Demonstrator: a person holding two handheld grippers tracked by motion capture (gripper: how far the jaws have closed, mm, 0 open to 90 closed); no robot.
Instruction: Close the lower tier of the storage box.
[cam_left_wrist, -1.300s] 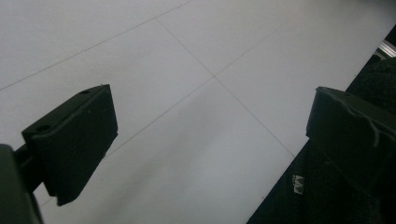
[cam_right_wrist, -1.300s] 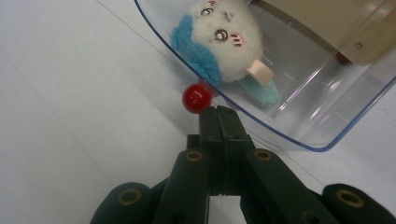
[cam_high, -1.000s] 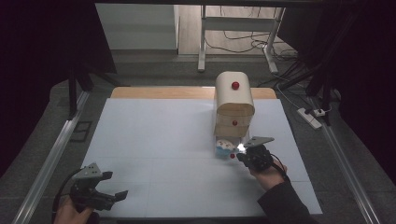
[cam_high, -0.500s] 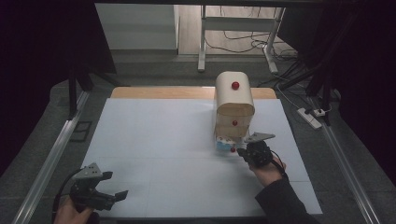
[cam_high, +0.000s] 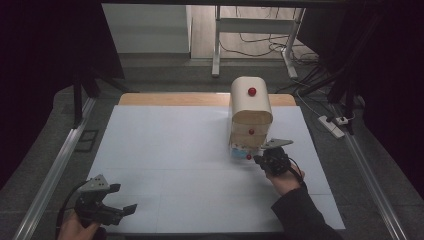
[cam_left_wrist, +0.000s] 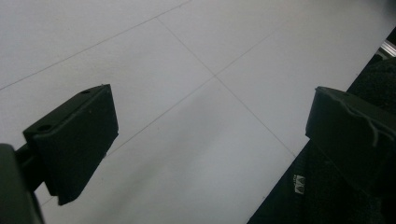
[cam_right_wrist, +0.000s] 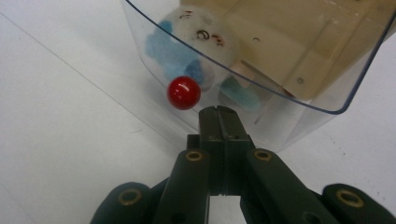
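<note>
Drawer (cam_high: 241, 151), clear plastic, stands pulled out at the foot of one small wooden cabinet (cam_high: 250, 107) on the white table (cam_high: 165, 150). High view: the cabinet has a rounded top and three red knobs are counted on its front, one on the upper door (cam_high: 252, 91), one on the middle drawer (cam_high: 251, 131) and one on the open bottom drawer (cam_high: 248, 156). Right gripper (cam_high: 262, 159) lies directly before this open drawer, its tips at the drawer's front, close to the lowest knob; whether they touch it cannot be told from here. Left gripper (cam_high: 125, 211) rests well apart, at the table's near left corner, held in one hand (cam_high: 75, 227), with nothing between its jaws.

Left gripper view: two black jaws stand wide apart, one at each side of the frame. Between them lies bare white table surface crossed by thin seam lines; a dark sleeve (cam_left_wrist: 327, 196) shows under the right-hand jaw.

Right gripper view: the two jaws are pressed together, pad against pad, holding nothing. Just ahead of their tips is the curved clear front wall of the drawer (cam_right_wrist: 261, 116). One red knob (cam_right_wrist: 184, 92) sits just ahead and to the left of the closed tips, apart from them. Behind the wall, inside the drawer, lies one white and blue soft toy (cam_right_wrist: 196, 46).
</note>
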